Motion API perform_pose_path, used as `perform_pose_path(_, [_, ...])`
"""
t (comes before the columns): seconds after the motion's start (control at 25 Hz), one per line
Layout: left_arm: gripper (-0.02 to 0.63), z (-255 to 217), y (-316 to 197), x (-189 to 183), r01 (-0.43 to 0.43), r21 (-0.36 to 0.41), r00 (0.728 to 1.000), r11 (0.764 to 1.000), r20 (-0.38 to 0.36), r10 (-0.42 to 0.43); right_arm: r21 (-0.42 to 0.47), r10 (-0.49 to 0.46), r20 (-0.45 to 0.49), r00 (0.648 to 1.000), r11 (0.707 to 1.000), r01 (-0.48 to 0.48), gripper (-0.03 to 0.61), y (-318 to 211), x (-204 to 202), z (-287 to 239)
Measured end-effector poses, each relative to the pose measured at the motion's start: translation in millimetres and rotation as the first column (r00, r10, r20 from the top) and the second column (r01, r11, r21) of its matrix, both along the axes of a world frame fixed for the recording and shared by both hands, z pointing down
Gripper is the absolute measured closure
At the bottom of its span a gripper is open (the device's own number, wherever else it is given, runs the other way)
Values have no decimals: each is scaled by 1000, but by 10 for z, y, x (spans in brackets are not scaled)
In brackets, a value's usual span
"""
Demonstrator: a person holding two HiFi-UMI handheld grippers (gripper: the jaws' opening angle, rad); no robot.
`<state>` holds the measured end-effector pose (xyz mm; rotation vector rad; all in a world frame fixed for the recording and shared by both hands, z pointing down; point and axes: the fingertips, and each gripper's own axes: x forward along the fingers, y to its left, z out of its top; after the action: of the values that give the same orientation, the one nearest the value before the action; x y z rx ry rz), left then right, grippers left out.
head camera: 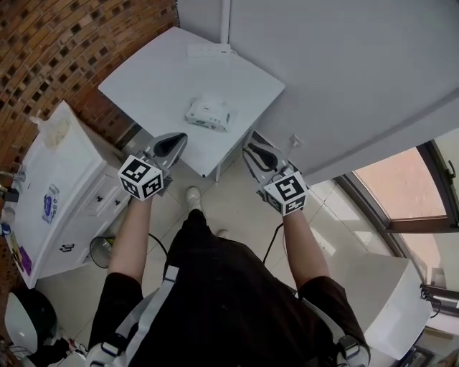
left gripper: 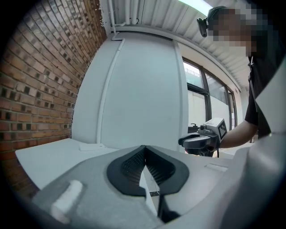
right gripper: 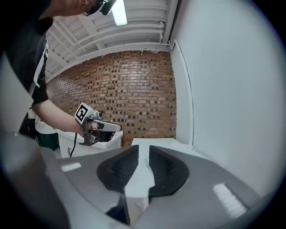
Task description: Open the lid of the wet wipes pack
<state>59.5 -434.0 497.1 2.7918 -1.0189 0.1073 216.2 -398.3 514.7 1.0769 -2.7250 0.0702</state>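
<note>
Left hand-held gripper [head camera: 175, 140] is closed tight, right hand-held gripper [head camera: 253, 150] narrowly parted, both empty near the wet wipes pack [head camera: 209, 114]

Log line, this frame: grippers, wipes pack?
left gripper: shut, empty | right gripper: ajar, empty | white wet wipes pack: untouched on white square table

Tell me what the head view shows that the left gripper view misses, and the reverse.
Only the head view: the wet wipes pack, lying untouched on the white table, and a white cabinet at the left.
Only the left gripper view: the left claw from close up, its jaws together with nothing between them, and the ceiling.
Both: the table, the brick wall, and the right claw, held clear of the pack.
</note>
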Motion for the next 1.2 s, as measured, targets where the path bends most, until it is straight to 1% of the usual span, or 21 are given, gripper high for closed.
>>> perform_pose_path(0.16, [612, -147, 256, -106, -6, 27, 1000, 1000, -16, 7, 15, 26, 25, 999, 1000, -27, 523, 206, -87, -91])
perform_pose_path(0.28, [612, -215, 349, -241, -23, 43, 999, 999, -27, 24, 28, 65, 46, 997, 997, -67, 532, 339, -109, -139])
perform_pose_path(0.36, [612, -232, 433, -313, -28, 53, 999, 998, -30, 29, 14, 105, 82, 991, 994, -106, 534, 396, -116, -154])
perform_pose_path(0.52, [612, -270, 675, -334, -56, 78, 998, 995, -9, 57, -27, 205, 206, 957, 979, -204, 561, 467, -183, -250])
perform_pose_path(0.6, [612, -293, 814, -377, -75, 87, 997, 993, -9, 76, -36, 229, 254, 940, 973, -228, 571, 539, -262, -290])
perform_pose_path(0.68, [612, -300, 876, -479, -74, 90, 997, 993, -15, 76, -39, 232, 282, 931, 972, -231, 571, 593, -360, -321])
perform_pose_path(0.84, [612, -209, 948, -702, -66, 86, 998, 994, 20, 64, -54, 248, 271, 930, 969, -242, 572, 782, -478, -234])
perform_pose_path(0.96, [612, -177, 1008, -809, -65, 88, 998, 994, -3, 66, -85, 272, 234, 934, 962, -259, 572, 910, -486, -69])
perform_pose_path(1.08, [612, -114, 1064, -844, -60, 90, 998, 994, 0, 60, -108, 289, 212, 934, 956, -271, 572, 1012, -488, -2])
perform_pose_path(1.2, [612, -80, 1074, -878, -44, 71, 998, 996, -45, 48, -103, 292, 202, 935, 956, -276, 572, 1048, -552, 10])
